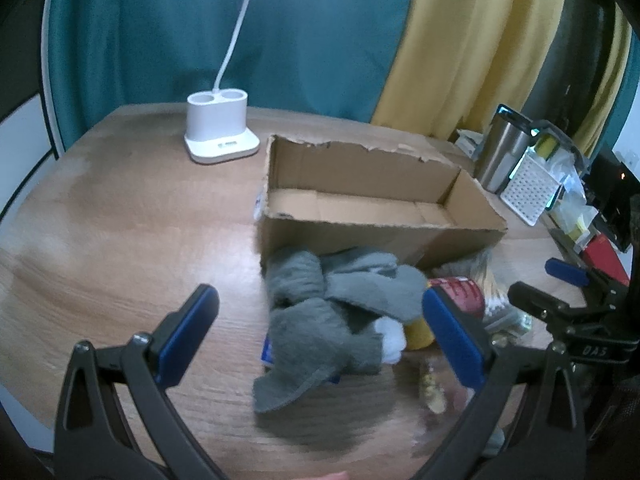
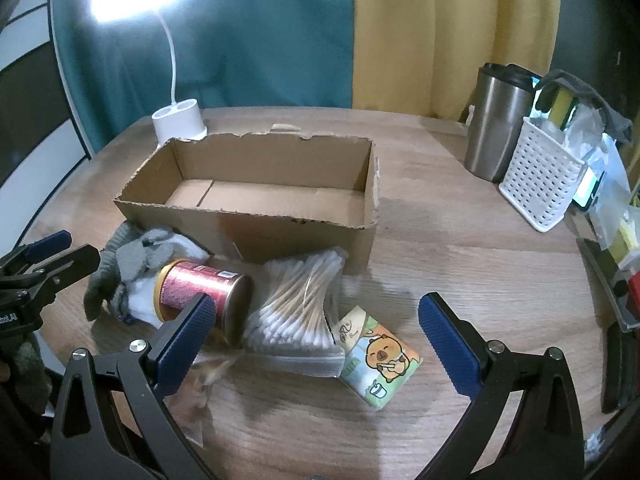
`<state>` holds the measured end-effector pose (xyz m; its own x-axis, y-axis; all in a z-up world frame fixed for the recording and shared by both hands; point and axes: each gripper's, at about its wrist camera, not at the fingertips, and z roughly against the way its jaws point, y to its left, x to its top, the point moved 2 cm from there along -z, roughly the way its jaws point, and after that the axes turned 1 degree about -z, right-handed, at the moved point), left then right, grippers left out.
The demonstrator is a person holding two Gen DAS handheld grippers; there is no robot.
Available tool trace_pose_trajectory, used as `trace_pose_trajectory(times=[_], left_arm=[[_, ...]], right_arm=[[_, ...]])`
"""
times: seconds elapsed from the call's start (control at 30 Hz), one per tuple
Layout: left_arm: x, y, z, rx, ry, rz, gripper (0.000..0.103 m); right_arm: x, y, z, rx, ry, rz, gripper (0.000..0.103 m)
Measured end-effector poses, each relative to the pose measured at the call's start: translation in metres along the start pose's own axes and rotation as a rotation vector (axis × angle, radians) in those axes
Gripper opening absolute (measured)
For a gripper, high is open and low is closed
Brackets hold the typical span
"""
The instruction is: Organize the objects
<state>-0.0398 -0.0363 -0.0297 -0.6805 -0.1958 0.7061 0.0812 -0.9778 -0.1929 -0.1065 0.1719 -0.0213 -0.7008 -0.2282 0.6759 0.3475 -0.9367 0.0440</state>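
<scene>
An empty open cardboard box [image 1: 360,204] [image 2: 256,184] sits on the wooden table. In front of it lie a grey and white sock bundle [image 1: 332,320] [image 2: 132,272], a red can with a yellow rim on its side [image 2: 200,292] [image 1: 456,296], a clear pack of cotton swabs [image 2: 300,304] and a cartoon tissue pack [image 2: 380,360]. My left gripper [image 1: 320,336] is open, with the sock bundle between its jaws. My right gripper [image 2: 316,332] is open, with the swab pack and tissue pack between its jaws.
A white lamp base [image 1: 218,128] [image 2: 178,120] stands behind the box. At the right stand a steel tumbler [image 2: 496,120] [image 1: 500,152] and a white perforated basket [image 2: 540,184] [image 1: 528,188] with clutter. A small clear wrapper [image 2: 208,376] lies near the front edge.
</scene>
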Motion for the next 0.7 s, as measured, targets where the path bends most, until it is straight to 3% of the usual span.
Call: trace_pose_trajectory(times=[0.3, 0.53, 0.7], left_arm=[[0.0, 0.009, -0.022, 0.009, 0.043, 0.012, 0.102], [-0.003, 0.016, -0.04, -0.014, 0.102, 0.033, 0.093], [-0.002, 0.014, -0.046, -0.032, 0.117, 0.02, 0.092]], right_arm=[[0.004, -0.002, -0.019, -0.007, 0.031, -0.01, 0.103], [0.007, -0.004, -0.035, -0.013, 0.054, -0.012, 0.103], [0.005, -0.006, -0.046, 0.006, 0.083, -0.01, 0.09]])
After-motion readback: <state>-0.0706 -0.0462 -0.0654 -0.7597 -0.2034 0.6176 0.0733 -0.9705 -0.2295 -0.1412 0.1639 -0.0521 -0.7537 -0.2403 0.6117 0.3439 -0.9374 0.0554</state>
